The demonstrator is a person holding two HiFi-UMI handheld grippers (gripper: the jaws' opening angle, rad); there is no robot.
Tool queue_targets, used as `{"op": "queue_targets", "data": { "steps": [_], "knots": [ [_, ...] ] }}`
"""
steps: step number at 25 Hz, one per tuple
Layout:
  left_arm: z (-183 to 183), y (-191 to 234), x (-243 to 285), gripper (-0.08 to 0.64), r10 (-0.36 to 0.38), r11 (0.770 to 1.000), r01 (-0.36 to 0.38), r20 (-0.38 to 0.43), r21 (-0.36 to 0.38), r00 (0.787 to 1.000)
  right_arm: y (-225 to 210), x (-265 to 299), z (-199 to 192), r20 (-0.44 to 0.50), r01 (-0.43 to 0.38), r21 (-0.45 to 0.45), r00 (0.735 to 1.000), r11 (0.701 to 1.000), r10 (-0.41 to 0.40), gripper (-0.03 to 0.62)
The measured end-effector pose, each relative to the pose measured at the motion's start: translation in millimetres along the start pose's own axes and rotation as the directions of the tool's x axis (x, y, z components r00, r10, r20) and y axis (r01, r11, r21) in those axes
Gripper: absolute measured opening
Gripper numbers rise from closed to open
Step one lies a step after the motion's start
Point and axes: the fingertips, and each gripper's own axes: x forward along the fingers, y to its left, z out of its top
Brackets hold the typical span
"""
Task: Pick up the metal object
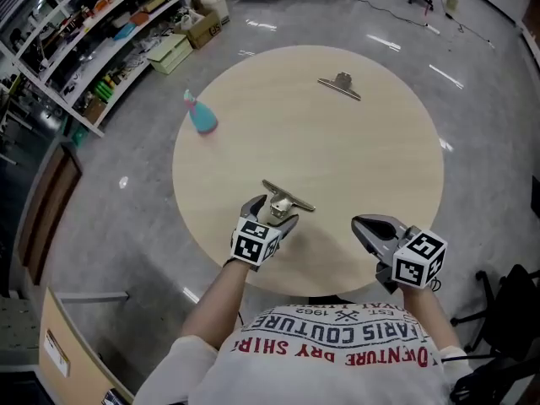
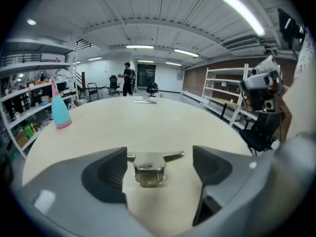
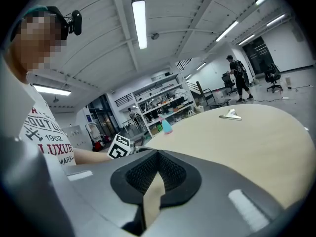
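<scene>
A silver metal clip (image 1: 285,201) with spread handles lies on the round beige table (image 1: 354,159) near its front edge. My left gripper (image 1: 270,215) stands open around it, one jaw on each side. In the left gripper view the clip (image 2: 149,168) rests on the table between the wide-apart jaws of the left gripper (image 2: 159,158); its left handle tip reaches the left jaw, and the pads do not press on it. My right gripper (image 1: 364,226) hovers at the table's front right, shut with nothing in it; its pads (image 3: 158,172) meet.
A second metal clip (image 1: 340,84) lies at the table's far side. A blue and pink spray bottle (image 1: 200,115) stands at the left edge. Shelving racks (image 1: 93,32) line the floor far left. People stand in the distance (image 2: 128,78).
</scene>
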Motion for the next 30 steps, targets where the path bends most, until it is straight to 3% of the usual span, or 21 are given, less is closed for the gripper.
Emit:
{"op": "queue_targets", "data": {
  "steps": [9, 12, 13, 15, 24, 30],
  "knots": [
    [-31.1, 19.8, 52.6, 0.413, 0.053, 0.998, -0.05, -0.122, 0.032, 0.991, -26.0, 1.3, -5.3, -0.033, 0.022, 0.031, 0.999, 0.999, -0.021, 0.002],
    [-37.4, 23.5, 53.7, 0.345, 0.073, 0.997, -0.07, -0.137, 0.03, 0.988, -28.7, 0.3, -9.2, -0.04, 0.025, 0.04, 0.999, 0.999, -0.023, 0.002],
    [-37.8, 24.4, 53.4, 0.304, 0.08, 0.997, -0.076, -0.136, 0.031, 0.987, -29.5, 0.5, -11.1, -0.042, 0.026, 0.043, 0.999, 0.999, -0.024, 0.002],
    [-37.0, 24.9, 53.1, 0.287, 0.085, 0.996, -0.081, -0.134, 0.036, 0.987, -31.4, 1.1, -14.5, -0.045, 0.028, 0.048, 0.999, 0.998, -0.025, 0.001],
    [-37.8, 19.7, 52.2, 0.282, 0.09, 0.996, -0.085, -0.135, 0.039, 0.987, -31.1, -5.3, -19.6, -0.042, 0.034, 0.057, 0.999, 0.998, -0.031, 0.002],
    [-7.6, -3.5, 14.8, 0.282, 0.046, 0.999, -0.045, -0.05, 0.018, 0.998, -21.3, -9.3, -12.5, -0.003, 0.035, 0.024, 0.999, 0.999, -0.035, 0.002]
  ]
}}
